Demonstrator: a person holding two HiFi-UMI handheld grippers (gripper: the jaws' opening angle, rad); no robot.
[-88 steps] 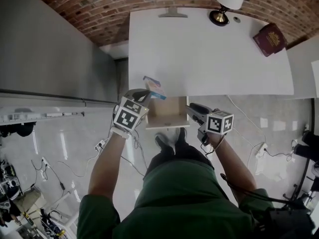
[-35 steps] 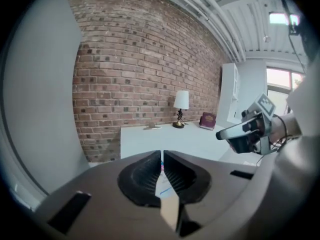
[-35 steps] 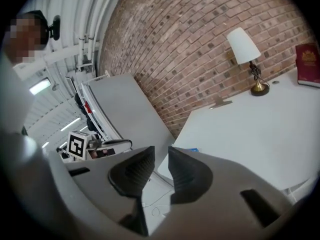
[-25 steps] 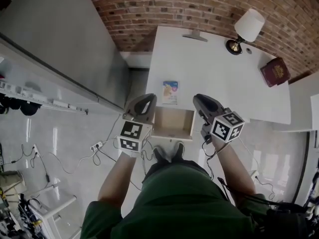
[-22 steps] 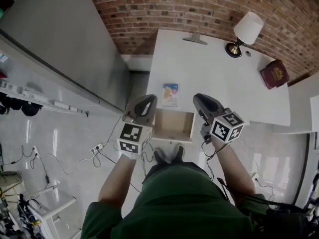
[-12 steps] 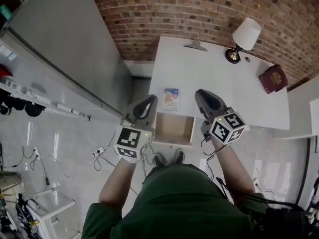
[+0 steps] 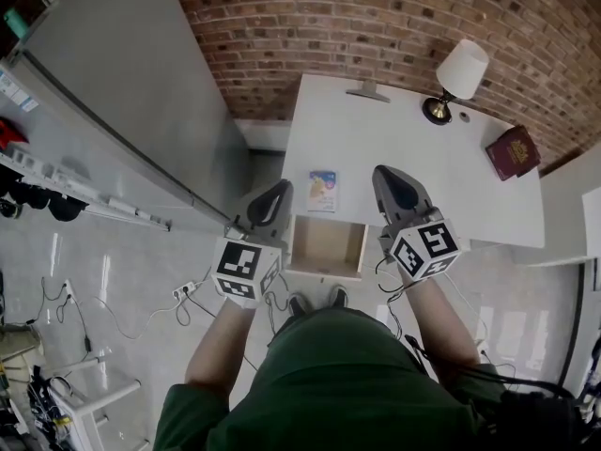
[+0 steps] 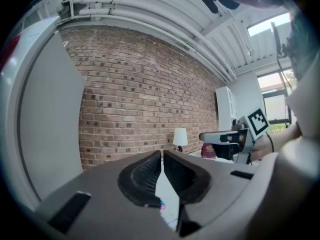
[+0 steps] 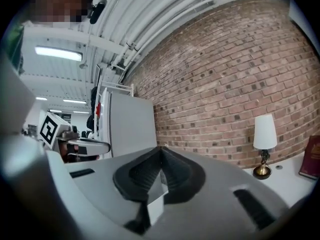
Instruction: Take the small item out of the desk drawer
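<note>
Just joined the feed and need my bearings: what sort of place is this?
Probably an office or lab-style workroom: a white desk with an open drawer and a table lamp stands against a bare brick wall, and loose cables trail over the glossy tiled floor.

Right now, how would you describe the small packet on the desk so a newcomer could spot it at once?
Find the white desk against the brick wall, then the open wooden drawer at its front edge. The packet lies flat on the desktop just behind that drawer. It is small and pale blue; the lamp and maroon book sit far off toward the other end.
</note>
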